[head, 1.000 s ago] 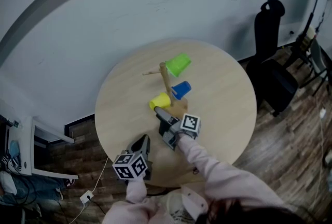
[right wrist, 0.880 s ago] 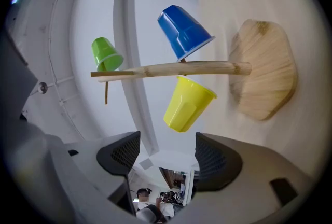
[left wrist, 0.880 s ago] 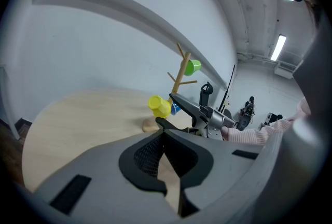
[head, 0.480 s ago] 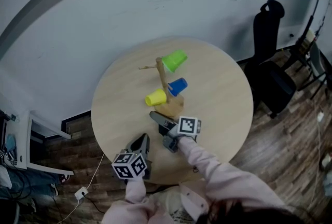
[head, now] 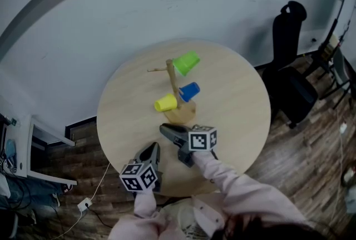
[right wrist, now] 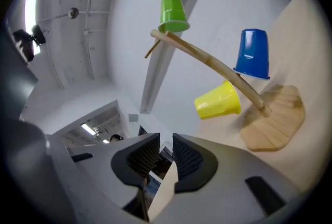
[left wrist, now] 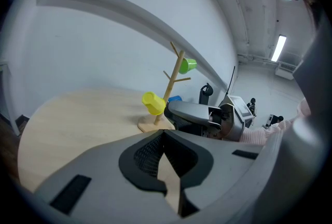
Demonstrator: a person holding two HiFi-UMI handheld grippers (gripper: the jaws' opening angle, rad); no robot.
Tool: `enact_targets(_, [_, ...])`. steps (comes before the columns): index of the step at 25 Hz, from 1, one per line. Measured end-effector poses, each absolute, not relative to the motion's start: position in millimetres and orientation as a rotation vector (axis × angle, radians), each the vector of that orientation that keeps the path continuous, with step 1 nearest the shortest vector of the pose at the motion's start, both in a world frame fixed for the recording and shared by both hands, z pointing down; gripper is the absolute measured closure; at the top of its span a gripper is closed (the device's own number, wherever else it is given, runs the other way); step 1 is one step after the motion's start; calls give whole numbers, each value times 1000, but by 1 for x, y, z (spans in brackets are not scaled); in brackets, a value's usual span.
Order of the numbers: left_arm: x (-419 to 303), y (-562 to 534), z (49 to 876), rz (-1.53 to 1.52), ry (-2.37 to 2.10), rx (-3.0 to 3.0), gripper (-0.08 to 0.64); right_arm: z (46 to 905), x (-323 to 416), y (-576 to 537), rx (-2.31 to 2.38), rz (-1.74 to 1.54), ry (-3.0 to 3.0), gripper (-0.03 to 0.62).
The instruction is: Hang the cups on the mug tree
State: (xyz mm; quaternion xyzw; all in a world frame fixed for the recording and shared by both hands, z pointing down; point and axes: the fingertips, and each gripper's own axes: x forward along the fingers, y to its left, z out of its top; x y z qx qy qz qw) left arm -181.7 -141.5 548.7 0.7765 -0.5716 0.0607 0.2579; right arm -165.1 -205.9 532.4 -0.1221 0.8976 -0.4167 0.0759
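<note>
1. The mug tree (head: 174, 84) stands upright on its wooden base near the middle of the round table (head: 239, 94). Three cups hang on its pegs. The green cup (head: 187, 63) is the highest, the blue cup (head: 189, 91) is lower on the person's right, and the yellow cup (head: 166, 103) is the lowest, on the left.
2. The yellow cup hangs nearest the right gripper (head: 167, 130). That gripper's tips point at the tree from the person's side, close to the base but apart from it and from every cup.
3. The right gripper's jaws are closing. Only a narrow slit remains between the pads, and nothing sits in it.
4. The left gripper (head: 151, 153) is nearer the person, by the table's near edge and well apart from the tree. Its jaws are pressed together at the tips and hold nothing.
5. A black chair (head: 286, 39) stands on the wood floor (head: 311, 166) beyond the table, to the right.
</note>
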Motion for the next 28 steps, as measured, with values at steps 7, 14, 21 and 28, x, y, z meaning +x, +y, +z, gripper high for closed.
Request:
enact_targets(7, [-174,-145,547,168,-1545,2119,565,526,-157,-188,-386,-1032,2876,552])
enact_targets(14, [-168,-146,542,170,-1542,2153,565,526,-145,-170,-433,-790,3031,588])
enact_targets(21, [-162,-146,531,151,-1553,2230,565,524,-136,-157,-436,-624,3109,589])
enact_targets(28, [-163,-145,531,149,-1551,2247,565,516,-130,-161,-457,-599,3086,591])
